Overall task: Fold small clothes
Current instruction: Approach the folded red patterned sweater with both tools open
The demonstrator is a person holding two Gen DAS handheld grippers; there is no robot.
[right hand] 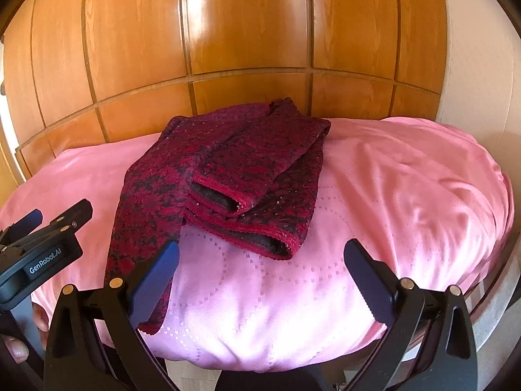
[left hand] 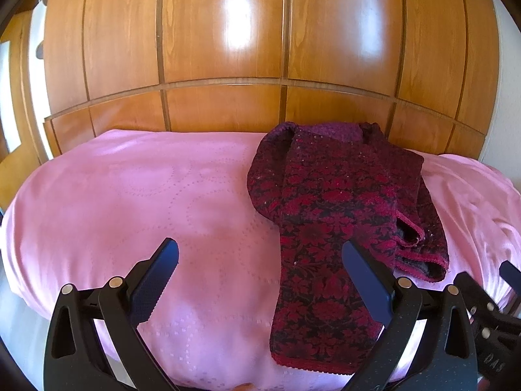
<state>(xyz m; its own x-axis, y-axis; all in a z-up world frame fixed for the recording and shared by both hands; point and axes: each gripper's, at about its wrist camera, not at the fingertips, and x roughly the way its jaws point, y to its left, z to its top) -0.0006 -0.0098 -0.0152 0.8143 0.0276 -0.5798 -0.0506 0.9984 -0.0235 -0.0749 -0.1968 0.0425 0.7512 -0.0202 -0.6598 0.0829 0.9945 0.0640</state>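
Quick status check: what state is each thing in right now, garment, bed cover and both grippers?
Red patterned garment: partly folded, sleeves laid across the body, one long part hanging toward the near edge.
Pink bed cover: spread out, lightly wrinkled.
Left gripper: open, empty.
Right gripper: open, empty.

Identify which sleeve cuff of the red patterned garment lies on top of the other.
The shorter cuff, farther from the grippers, lies on top; the lower cuff sticks out beneath it, nearer the right gripper.
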